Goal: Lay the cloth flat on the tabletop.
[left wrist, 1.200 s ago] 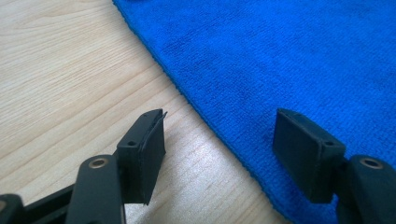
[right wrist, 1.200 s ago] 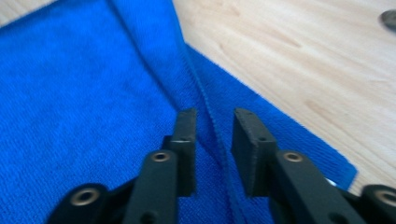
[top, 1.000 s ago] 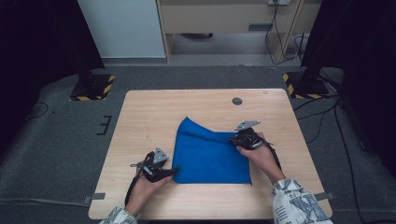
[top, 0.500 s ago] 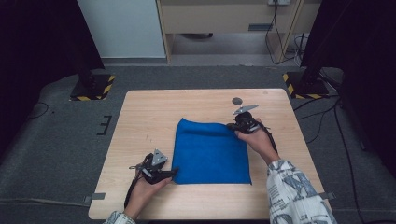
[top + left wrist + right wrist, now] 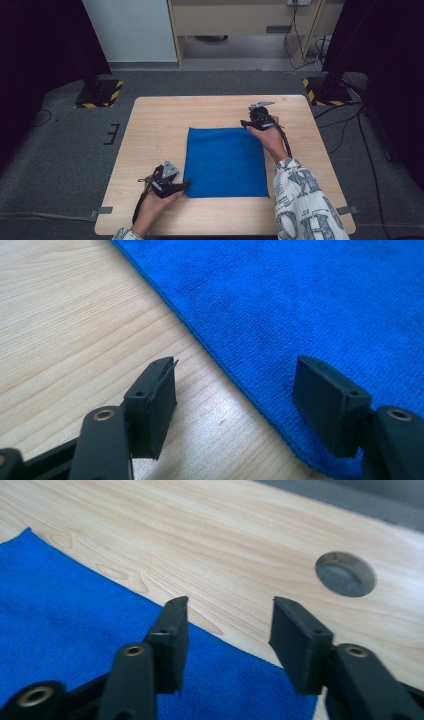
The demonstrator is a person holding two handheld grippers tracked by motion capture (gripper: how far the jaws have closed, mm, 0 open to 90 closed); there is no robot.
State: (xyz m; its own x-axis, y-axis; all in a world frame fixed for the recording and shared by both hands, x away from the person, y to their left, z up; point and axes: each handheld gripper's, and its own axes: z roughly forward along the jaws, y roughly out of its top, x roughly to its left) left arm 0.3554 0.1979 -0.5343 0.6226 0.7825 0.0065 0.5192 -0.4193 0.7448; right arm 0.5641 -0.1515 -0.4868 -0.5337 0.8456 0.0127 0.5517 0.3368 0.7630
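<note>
On worktop (image 5: 150,130), cloth (image 5: 225,162) lies flat; our right hand-held gripper (image 5: 245,123) has just released its far corner, left hand-held gripper (image 5: 186,185) unclenched at near corner; smooth gently.

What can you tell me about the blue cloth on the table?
The blue cloth is a soft, fuzzy square with a stitched edge, spread flat in the middle of the wooden table. The left gripper sits open at its near corner, and the right gripper, jaws just opened, sits at its far corner.
</note>
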